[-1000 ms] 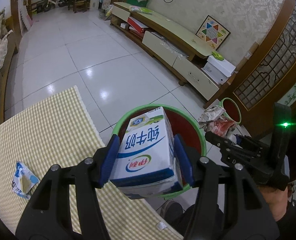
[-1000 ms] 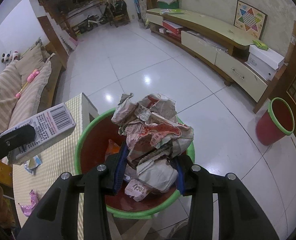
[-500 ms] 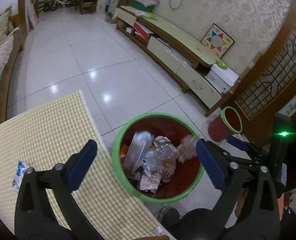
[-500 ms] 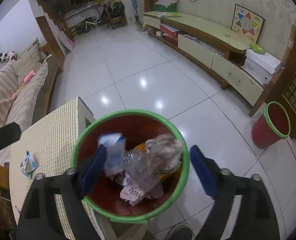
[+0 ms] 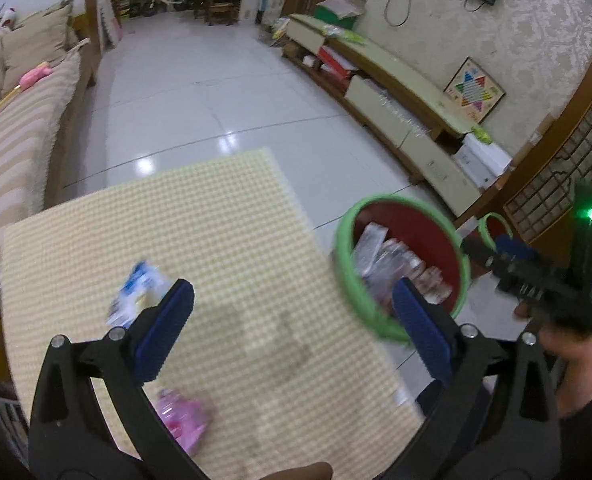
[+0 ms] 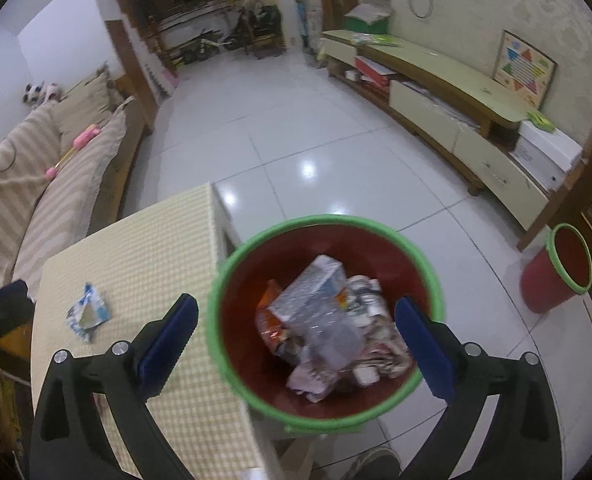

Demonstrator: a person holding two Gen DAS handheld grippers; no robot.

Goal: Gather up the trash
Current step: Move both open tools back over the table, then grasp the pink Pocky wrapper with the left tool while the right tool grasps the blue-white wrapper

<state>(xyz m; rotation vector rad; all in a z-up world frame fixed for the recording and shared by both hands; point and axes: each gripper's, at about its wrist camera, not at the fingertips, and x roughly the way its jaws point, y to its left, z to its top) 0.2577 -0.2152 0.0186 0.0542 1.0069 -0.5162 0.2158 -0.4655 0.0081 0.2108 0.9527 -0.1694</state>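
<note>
Checked cloth covers the bench (image 5: 224, 216) where a light, crinkly blue-and-white wrapper (image 5: 136, 296) lies left of centre, best pinched across its flat middle, as left claw (image 5: 292, 328) and right claw (image 6: 296, 344), over the full bin (image 6: 327, 224), gape empty, the right one's jaws opening.

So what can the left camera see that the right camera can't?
Only the left camera shows the pink wrapper on the table and the right gripper seen from the side. Only the right camera shows the milk carton lying in the bin, and a shoe on the floor. Both show the checked table, the blue and white wrapper, the green-rimmed bin, and no trash between either open gripper's pads.
</note>
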